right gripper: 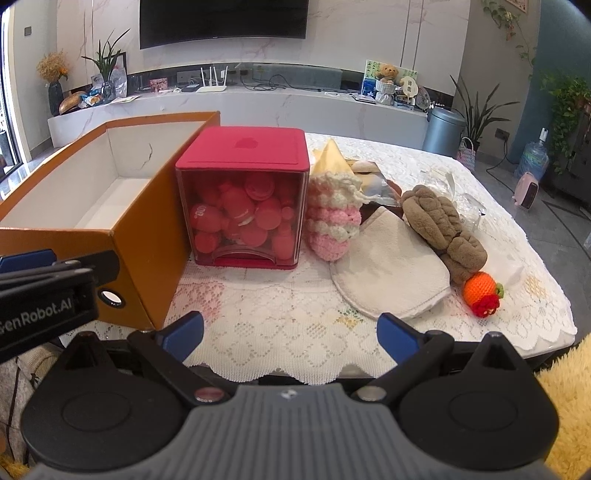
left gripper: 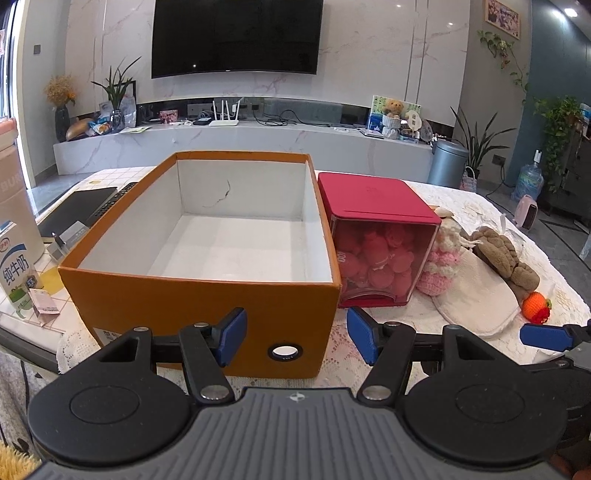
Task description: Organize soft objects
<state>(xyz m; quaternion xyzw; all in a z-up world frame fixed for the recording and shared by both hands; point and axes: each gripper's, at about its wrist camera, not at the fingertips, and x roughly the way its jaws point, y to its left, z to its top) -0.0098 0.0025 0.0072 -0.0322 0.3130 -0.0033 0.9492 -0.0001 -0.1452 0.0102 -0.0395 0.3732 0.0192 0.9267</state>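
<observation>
Both of our tongs stand apart with nothing between their blue pads. Our left tongs hang just in front of the near wall of the orange box, near its right corner, above the lace cloth that covers the table. Our right tongs hover over the near edge of that cloth, in front of the open stretch between the box and the soft things.

We see the orange box lying open at the left with a white inside that holds nothing. Touching or just beside its right wall stands the red container, which has a red lid and a clear front, and pink round pieces fill it.

Just right of the container we find the soft things in a loose group on the cloth. A pink and white crocheted piece leans by the container's right side. Next to it lies a flat white pad, and the brown plush piece rests along the pad's far right edge. At the near end of the brown plush sits a small orange crocheted fruit with a red bit at its front.

Left of the box we see a milk carton and a black notebook on the table. Behind everything a television hangs on the marble wall.
</observation>
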